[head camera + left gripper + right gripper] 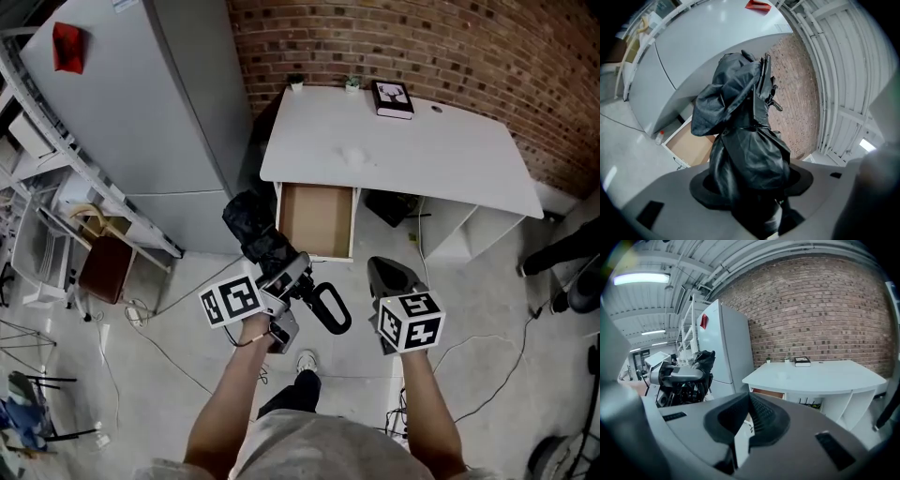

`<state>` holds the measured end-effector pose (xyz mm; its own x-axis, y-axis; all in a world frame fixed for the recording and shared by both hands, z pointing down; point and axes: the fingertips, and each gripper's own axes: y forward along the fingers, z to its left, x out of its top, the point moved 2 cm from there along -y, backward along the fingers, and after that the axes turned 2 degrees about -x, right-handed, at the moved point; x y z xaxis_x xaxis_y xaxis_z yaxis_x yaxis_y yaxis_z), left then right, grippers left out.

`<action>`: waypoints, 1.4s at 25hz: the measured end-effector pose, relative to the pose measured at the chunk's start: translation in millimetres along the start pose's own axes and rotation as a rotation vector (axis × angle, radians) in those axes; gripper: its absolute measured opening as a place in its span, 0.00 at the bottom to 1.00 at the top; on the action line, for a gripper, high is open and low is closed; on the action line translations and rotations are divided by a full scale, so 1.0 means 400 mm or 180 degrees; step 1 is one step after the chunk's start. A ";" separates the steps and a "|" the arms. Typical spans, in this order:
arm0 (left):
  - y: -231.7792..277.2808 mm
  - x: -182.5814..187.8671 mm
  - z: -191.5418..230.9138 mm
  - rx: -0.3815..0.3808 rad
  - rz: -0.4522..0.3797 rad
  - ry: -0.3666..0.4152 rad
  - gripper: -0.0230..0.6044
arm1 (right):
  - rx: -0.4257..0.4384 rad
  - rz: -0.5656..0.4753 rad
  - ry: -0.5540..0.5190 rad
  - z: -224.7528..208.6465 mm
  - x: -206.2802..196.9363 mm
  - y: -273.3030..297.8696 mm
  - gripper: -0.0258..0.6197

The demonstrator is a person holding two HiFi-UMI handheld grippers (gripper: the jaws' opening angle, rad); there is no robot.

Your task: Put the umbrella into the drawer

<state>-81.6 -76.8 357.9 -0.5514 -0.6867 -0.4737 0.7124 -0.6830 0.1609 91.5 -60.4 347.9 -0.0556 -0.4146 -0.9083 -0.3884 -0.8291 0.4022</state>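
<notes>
In the head view my left gripper [281, 272] is shut on a black folded umbrella [255, 225], whose fabric end points toward the open drawer [317, 246]. The umbrella's loop handle [330, 309] sticks out behind the jaws. The left gripper view has the umbrella [745, 140] filling the middle, clamped in my left gripper [750, 180], with the drawer [691, 149] low on the left. My right gripper [389, 277] hangs beside it, shut and holding nothing. In the right gripper view that gripper [750, 401] faces the drawer [766, 393], which is some way off.
The drawer hangs under a white desk [422, 159] against a brick wall [450, 47]; a dark book [392, 98] lies at the desk's back edge. A grey fridge [141, 112] stands left of the desk. Shelving [56, 178] and floor cables [159, 356] are on the left.
</notes>
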 end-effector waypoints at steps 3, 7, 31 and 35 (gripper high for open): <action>0.037 0.056 0.043 0.0003 0.0024 -0.0054 0.47 | -0.0027 0.0064 -0.0011 -0.007 0.020 0.070 0.04; 0.085 0.114 0.096 -0.0012 0.0085 -0.0133 0.47 | -0.0083 0.0132 -0.0024 -0.020 0.041 0.150 0.04; 0.233 0.185 0.186 -0.0013 0.0263 -0.0228 0.47 | -0.0136 0.0168 0.0053 -0.097 0.084 0.309 0.04; 0.261 0.165 0.179 0.0033 0.0265 -0.0211 0.47 | -0.0061 0.0188 0.0060 -0.125 0.076 0.315 0.04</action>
<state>-74.5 -211.3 405.3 -0.5181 -0.7560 -0.4001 0.7526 -0.6252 0.2067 86.8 -196.3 376.6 -0.0605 -0.4699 -0.8807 -0.3672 -0.8099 0.4573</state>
